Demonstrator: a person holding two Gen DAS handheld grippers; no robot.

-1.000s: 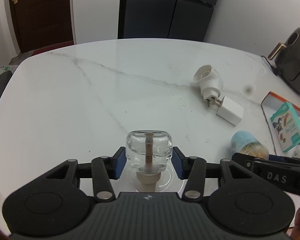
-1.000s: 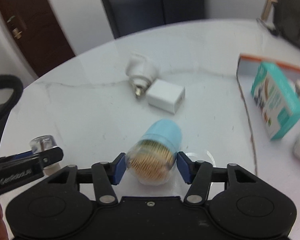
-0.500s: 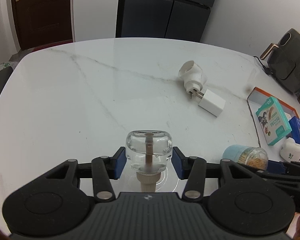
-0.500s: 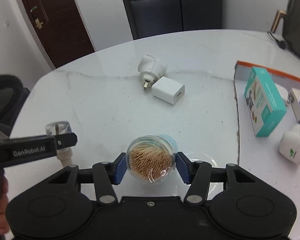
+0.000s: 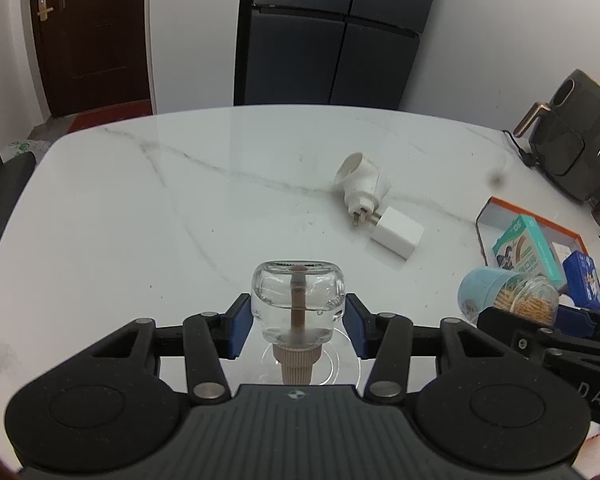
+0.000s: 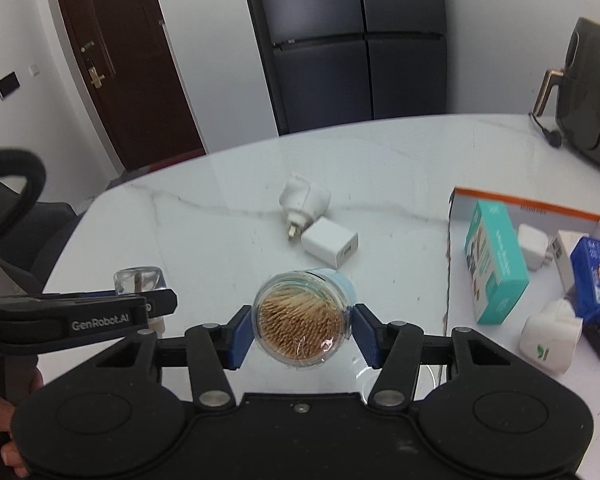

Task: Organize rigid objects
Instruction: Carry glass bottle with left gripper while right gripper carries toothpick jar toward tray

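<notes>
The left gripper (image 5: 298,330) clenches a clear glass bottle with a beige ribbed cap (image 5: 298,304), lifted off the white marble table (image 5: 140,220). Just to its right, the right gripper (image 6: 303,330) grasps a clear toothpick jar with a light-blue lid (image 6: 301,316), near the orange-rimmed box (image 6: 519,204) at far right

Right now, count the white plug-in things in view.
4. Two on the bare table: a round plug touching a square charger. Two in the orange box: one behind the teal carton, one at the front. More may be hidden.
</notes>
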